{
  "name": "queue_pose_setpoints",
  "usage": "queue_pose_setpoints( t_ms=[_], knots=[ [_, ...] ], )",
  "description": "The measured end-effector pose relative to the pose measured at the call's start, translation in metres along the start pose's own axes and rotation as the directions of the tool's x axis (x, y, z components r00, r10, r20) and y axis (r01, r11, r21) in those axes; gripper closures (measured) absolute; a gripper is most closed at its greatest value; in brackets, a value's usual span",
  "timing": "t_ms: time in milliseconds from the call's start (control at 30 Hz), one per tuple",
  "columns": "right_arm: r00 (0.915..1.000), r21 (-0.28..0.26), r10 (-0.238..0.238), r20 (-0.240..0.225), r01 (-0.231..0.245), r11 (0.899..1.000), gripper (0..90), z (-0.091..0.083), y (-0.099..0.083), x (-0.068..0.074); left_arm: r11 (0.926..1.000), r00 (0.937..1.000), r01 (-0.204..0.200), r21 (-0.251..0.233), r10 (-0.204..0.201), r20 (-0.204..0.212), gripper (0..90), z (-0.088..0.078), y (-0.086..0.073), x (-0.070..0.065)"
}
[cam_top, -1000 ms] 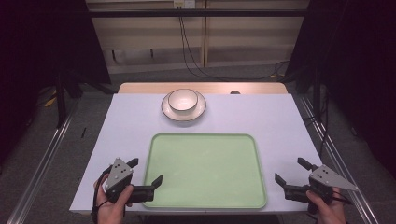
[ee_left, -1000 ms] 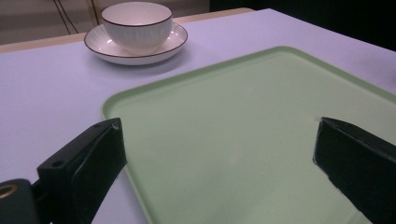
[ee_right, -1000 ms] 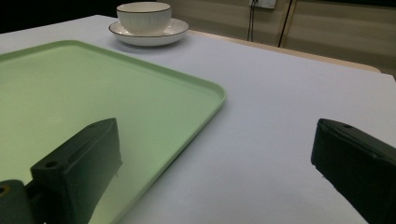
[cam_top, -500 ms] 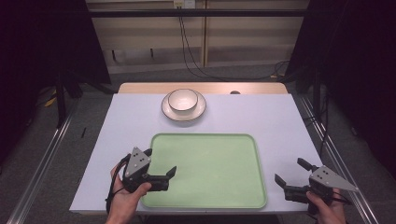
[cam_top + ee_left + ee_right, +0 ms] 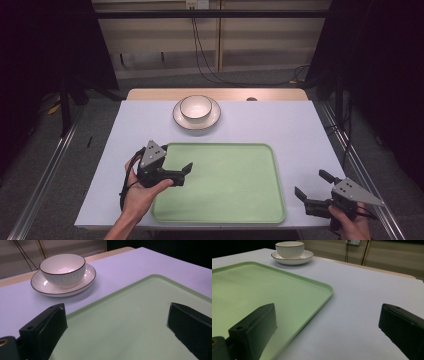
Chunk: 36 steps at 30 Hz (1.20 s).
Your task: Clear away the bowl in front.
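Two claws, left [image 5: 186, 172] and right [image 5: 310, 192], gape empty. Your bowl [image 5: 195, 107] on its saucer [image 5: 214, 117] is stiff, slick, breakable: pinch its rim, lifting gently.

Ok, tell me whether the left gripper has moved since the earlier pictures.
Yes. The left gripper has gone forward and to the right: it was beside the green tray's near-left corner, and its open fingers now reach over the tray's left edge.

Your left tool [image 5: 183, 173] hides part of the flat pale-green plastic tray [image 5: 225, 180] at its nine o'clock rim; your right forearm is cut off at six o'clock.
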State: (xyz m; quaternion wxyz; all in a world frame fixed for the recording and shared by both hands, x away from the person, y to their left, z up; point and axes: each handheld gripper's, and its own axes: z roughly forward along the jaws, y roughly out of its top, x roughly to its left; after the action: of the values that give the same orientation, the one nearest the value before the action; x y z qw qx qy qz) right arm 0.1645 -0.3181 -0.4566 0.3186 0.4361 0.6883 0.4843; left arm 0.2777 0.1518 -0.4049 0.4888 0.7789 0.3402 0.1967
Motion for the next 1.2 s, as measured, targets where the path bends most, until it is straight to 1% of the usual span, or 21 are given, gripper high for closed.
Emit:
queue_pose_setpoints(
  t_ms=[133, 200, 233, 267, 300, 400, 500, 567, 600, 633, 667, 700, 767, 800, 867, 933, 1033, 1067, 1100, 1133, 1200],
  knots=[
    [1.0000, 0.000, 0.002, -0.001, -0.002, 1.000, 1.0, 0.000, 0.000, 0.000, 1.0000, 1.0000, -0.005, -0.001, 0.005, 0.001, 2.4, 0.003, 0.003, 0.003],
    [1.0000, 0.002, 0.002, 0.000, -0.002, 1.000, 1.0, 0.000, 0.000, 0.000, 0.9999, 1.0000, -0.006, 0.009, 0.005, 0.007, 2.4, 0.007, 0.004, 0.005],
    [1.0000, 0.000, 0.000, -0.003, 0.000, 1.000, 0.9, 0.000, 0.000, 0.000, 0.9994, 0.9996, -0.005, 0.034, 0.004, 0.028, 2.4, 0.010, 0.007, 0.008],
    [1.0000, 0.000, 0.000, -0.003, 0.000, 1.000, 0.9, 0.000, 0.000, 0.000, 0.9994, 0.9996, -0.005, 0.034, 0.004, 0.028, 2.7, 0.010, 0.007, 0.008],
    [1.0000, 0.001, 0.002, -0.006, -0.002, 1.000, 0.9, 0.000, 0.000, 0.000, 0.9996, 0.9997, 0.009, 0.027, -0.010, 0.021, 3.2, 0.012, 0.009, 0.011],
    [1.0000, 0.002, 0.001, -0.008, -0.001, 1.000, 0.9, 0.000, 0.000, 0.000, 0.9995, 0.9996, 0.015, 0.027, -0.015, 0.023, 3.0, 0.016, 0.012, 0.015],
    [1.0000, 0.002, 0.004, -0.007, -0.004, 1.000, 0.9, -0.001, 0.000, 0.000, 0.9989, 0.9995, 0.018, 0.043, -0.020, 0.026, 2.5, 0.019, 0.013, 0.018],
    [1.0000, 0.001, 0.003, -0.007, -0.003, 1.000, 0.9, 0.000, 0.000, 0.000, 0.9977, 0.9987, 0.040, 0.054, -0.041, 0.030, 2.4, 0.025, 0.014, 0.023],
    [1.0000, 0.001, 0.003, -0.007, -0.003, 1.000, 0.9, 0.000, 0.000, 0.000, 0.9977, 0.9987, 0.040, 0.054, -0.041, 0.030, 2.7, 0.025, 0.014, 0.023],
    [0.9999, -0.003, 0.007, -0.011, -0.007, 1.000, 0.9, 0.000, 0.000, 0.000, 0.9974, 0.9991, 0.038, 0.061, -0.039, 0.016, 2.6, 0.030, 0.016, 0.026],
    [0.9999, -0.003, 0.007, -0.011, -0.007, 1.000, 0.9, 0.000, 0.000, 0.000, 0.9974, 0.9991, 0.038, 0.061, -0.039, 0.016, 2.8, 0.030, 0.016, 0.026],
    [0.9999, -0.003, 0.008, -0.006, -0.008, 1.000, 0.9, 0.000, 0.000, -0.001, 0.9959, 0.9981, 0.059, 0.068, -0.060, 0.011, 3.3, 0.033, 0.020, 0.029],
    [0.9999, -0.003, 0.008, -0.008, -0.008, 1.000, 0.9, 0.000, 0.000, -0.001, 0.9957, 0.9977, 0.066, 0.065, -0.067, 0.013, 4.0, 0.036, 0.024, 0.032],
    [0.9999, -0.003, 0.010, -0.008, -0.010, 1.000, 0.9, -0.001, 0.000, -0.001, 0.9964, 0.9984, 0.054, 0.065, -0.055, 0.015, 4.4, 0.038, 0.026, 0.034],
    [0.9999, -0.003, 0.010, -0.010, -0.010, 1.000, 0.9, -0.001, 0.000, -0.001, 0.9970, 0.9988, 0.048, 0.060, -0.049, 0.008, 4.4, 0.039, 0.029, 0.035],
    [0.9999, -0.003, 0.009, -0.010, -0.009, 1.000, 0.9, -0.001, 0.000, -0.001, 0.9975, 0.9985, 0.054, 0.046, -0.054, 0.001, 5.2, 0.041, 0.036, 0.038],
    [0.9999, -0.002, 0.010, -0.013, -0.010, 1.000, 0.9, -0.001, 0.000, -0.001, 0.9967, 0.9984, 0.056, 0.059, -0.056, -0.006, 5.9, 0.043, 0.043, 0.041],
    [0.9999, -0.004, 0.007, -0.015, -0.007, 1.000, 0.9, -0.001, -0.001, -0.001, 0.9961, 0.9992, 0.040, 0.078, -0.040, 0.001, 6.1, 0.045, 0.049, 0.043],
    [0.9999, -0.004, 0.007, -0.015, -0.007, 1.000, 0.9, -0.001, -0.001, -0.001, 0.9961, 0.9992, 0.040, 0.078, -0.040, 0.001, 6.7, 0.045, 0.049, 0.043],
    [0.9999, -0.004, 0.007, -0.014, -0.007, 1.000, 0.9, -0.001, -0.001, -0.001, 0.9959, 0.9996, 0.029, 0.086, -0.029, -0.004, 6.6, 0.047, 0.053, 0.045],
    [0.9998, -0.003, 0.009, -0.016, -0.009, 1.000, 0.9, -0.001, -0.001, -0.001, 0.9956, 0.9993, 0.035, 0.088, -0.033, -0.015, 6.3, 0.051, 0.056, 0.047]
  ],
)
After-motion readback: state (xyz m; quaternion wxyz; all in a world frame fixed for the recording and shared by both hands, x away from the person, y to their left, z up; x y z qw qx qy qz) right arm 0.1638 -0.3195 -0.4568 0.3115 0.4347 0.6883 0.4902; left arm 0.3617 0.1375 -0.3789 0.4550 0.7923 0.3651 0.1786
